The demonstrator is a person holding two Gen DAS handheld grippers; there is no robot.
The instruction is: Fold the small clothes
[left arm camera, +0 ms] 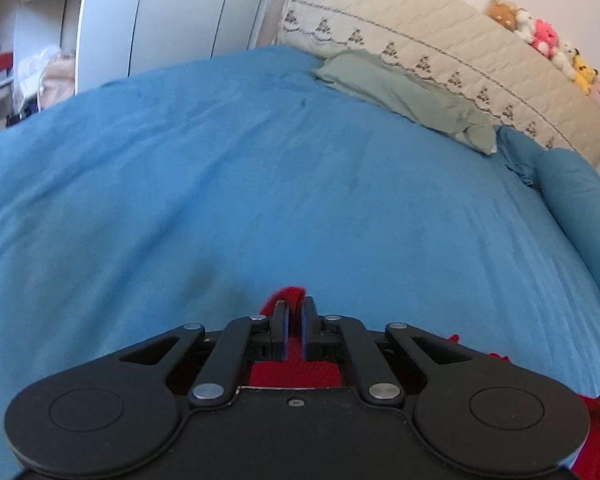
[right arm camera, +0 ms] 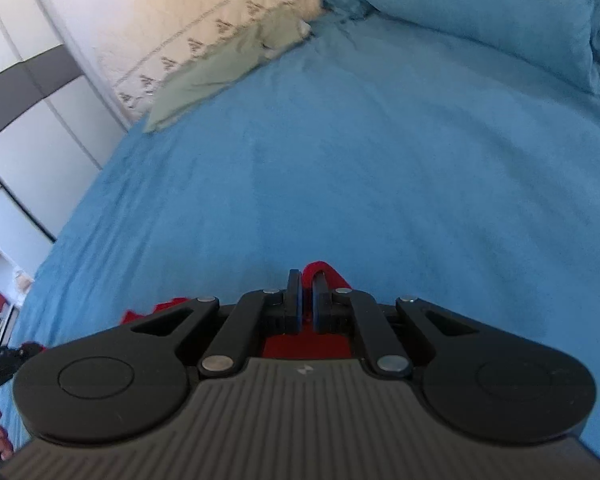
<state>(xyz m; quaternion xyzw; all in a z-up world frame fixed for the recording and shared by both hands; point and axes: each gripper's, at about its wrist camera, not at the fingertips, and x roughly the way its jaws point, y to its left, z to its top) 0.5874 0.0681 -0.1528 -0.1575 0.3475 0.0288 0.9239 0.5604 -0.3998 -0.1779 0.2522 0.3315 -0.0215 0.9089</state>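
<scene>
**Both grippers pinch the red garment**

The left gripper and right gripper each clamp an edge of the red knitted garment over the blue bedspread. A sage-green folded cloth lies well ahead by the cream quilted headboard, beside a blue pillow.

Red knit garment, blue bedspread, sage-green cloth, cream quilted headboard cover with dark embroidered motifs
</scene>
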